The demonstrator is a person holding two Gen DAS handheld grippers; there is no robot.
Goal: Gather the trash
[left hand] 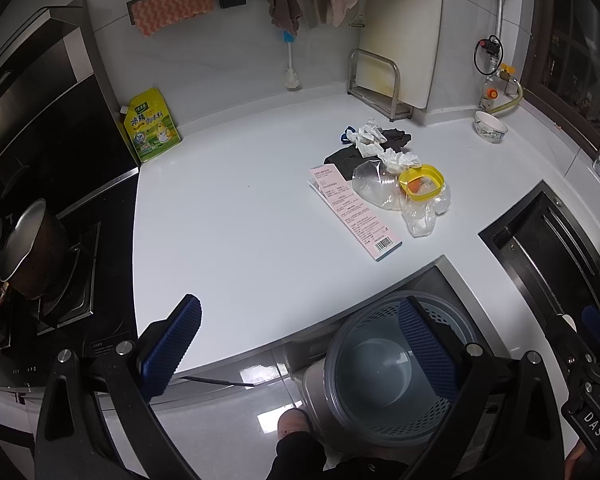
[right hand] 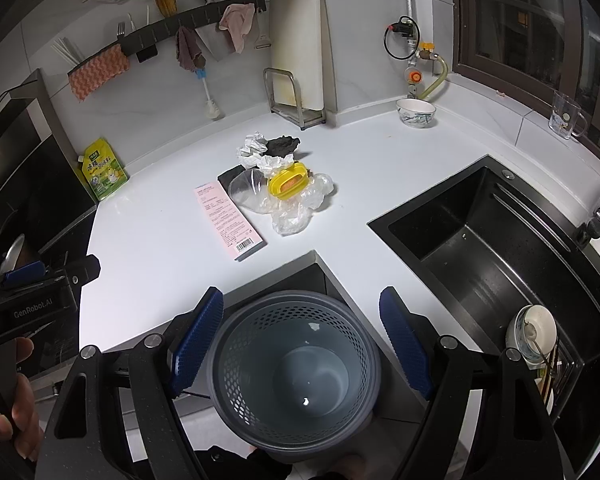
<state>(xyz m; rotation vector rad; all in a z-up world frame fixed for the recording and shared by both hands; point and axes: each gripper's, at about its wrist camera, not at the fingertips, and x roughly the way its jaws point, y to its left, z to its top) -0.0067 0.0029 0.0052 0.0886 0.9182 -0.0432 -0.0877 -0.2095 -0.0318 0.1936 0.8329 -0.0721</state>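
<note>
A pile of trash lies on the white counter (left hand: 240,220): a pink flat box (left hand: 354,210), clear plastic bags (left hand: 380,188), a yellow lid with orange scraps (left hand: 422,182), crumpled white paper (left hand: 368,134) and dark rags (left hand: 396,138). The same pile shows in the right wrist view, with the pink box (right hand: 228,216) and yellow lid (right hand: 288,184). A grey perforated bin (right hand: 292,376) stands on the floor below the counter edge; it also shows in the left wrist view (left hand: 388,368). My left gripper (left hand: 300,344) is open and empty. My right gripper (right hand: 300,344) is open above the bin, empty.
A stove with a pot (left hand: 32,252) is at the left. A black sink (right hand: 500,256) is at the right, with dishes (right hand: 532,332) in its corner. A yellow-green pouch (left hand: 152,126), a cutting board rack (left hand: 376,84), a bowl (right hand: 416,112) and a glass cup (right hand: 566,116) stand along the back.
</note>
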